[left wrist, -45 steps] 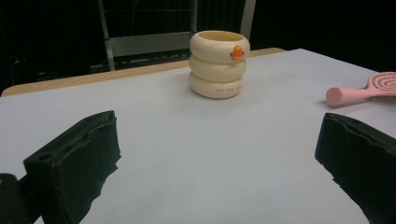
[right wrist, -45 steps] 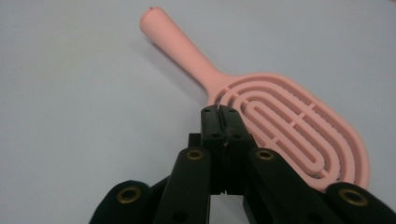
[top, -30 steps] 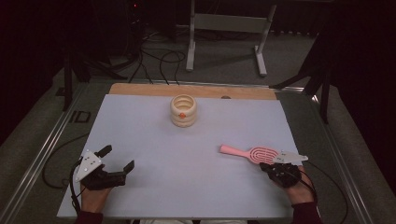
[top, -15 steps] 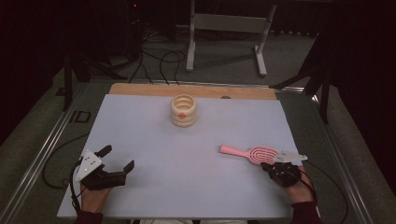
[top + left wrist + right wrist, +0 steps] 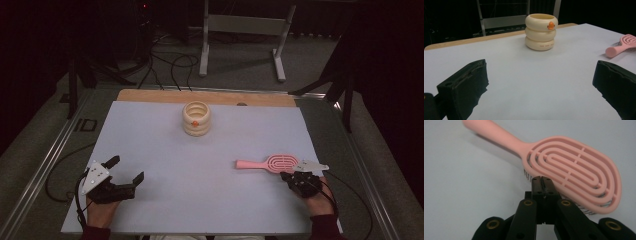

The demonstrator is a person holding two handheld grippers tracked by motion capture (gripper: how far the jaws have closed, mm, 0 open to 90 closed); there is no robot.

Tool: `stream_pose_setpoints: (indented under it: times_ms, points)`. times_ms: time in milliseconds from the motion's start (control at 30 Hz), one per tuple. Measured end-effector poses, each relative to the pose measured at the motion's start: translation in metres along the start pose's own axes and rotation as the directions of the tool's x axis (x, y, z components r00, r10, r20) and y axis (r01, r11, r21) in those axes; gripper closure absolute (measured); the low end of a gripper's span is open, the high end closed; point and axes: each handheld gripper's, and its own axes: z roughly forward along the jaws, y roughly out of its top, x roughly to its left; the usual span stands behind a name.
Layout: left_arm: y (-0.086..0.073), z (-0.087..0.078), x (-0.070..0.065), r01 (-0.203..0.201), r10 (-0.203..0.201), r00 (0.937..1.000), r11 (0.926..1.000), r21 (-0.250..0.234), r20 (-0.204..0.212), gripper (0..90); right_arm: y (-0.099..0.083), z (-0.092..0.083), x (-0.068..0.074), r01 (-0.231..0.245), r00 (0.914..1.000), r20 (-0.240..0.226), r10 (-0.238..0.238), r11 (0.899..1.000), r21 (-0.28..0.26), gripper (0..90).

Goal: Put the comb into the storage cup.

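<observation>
- Nothing has moved since a second ago: both hands and the pink hairbrush (image 5: 272,163) sit in the same spots.
- Tiny writing runs along the bottom ring of the cream cup (image 5: 541,31) in the left gripper view, but it is too small to read. An orange duck bill sticks out near its top.
- From the high view, the cup stands at 12 o'clock on the white table (image 5: 165,150), and the brush lies at 3 o'clock, bristles down.
- Left gripper (image 5: 125,169) sits at 8 o'clock, its jaws wide apart with nothing between them.
- Right gripper (image 5: 542,181) has its jaws pressed together, tips just at the brush head's edge; the right gripper view shows dark bristles under it.
</observation>
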Motion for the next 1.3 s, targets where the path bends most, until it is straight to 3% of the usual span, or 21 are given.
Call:
stream_pose_setpoints:
  times_ms: [967, 1300]
  points:
    - [-0.001, 0.0, -0.002, 0.002, -0.002, 0.9999, 1.0, 0.008, -0.012, 0.6, 0.022, 0.028, -0.015, -0.094, 0.9915, 0.092, 0.092, 0.995, 0.027, 90.0]
    - [-0.002, 0.001, -0.002, 0.003, -0.003, 0.9999, 0.9999, 0.01, -0.014, 0.7, 0.045, 0.043, -0.018, -0.06, 0.993, 0.105, 0.054, 0.997, 0.054, 90.0]
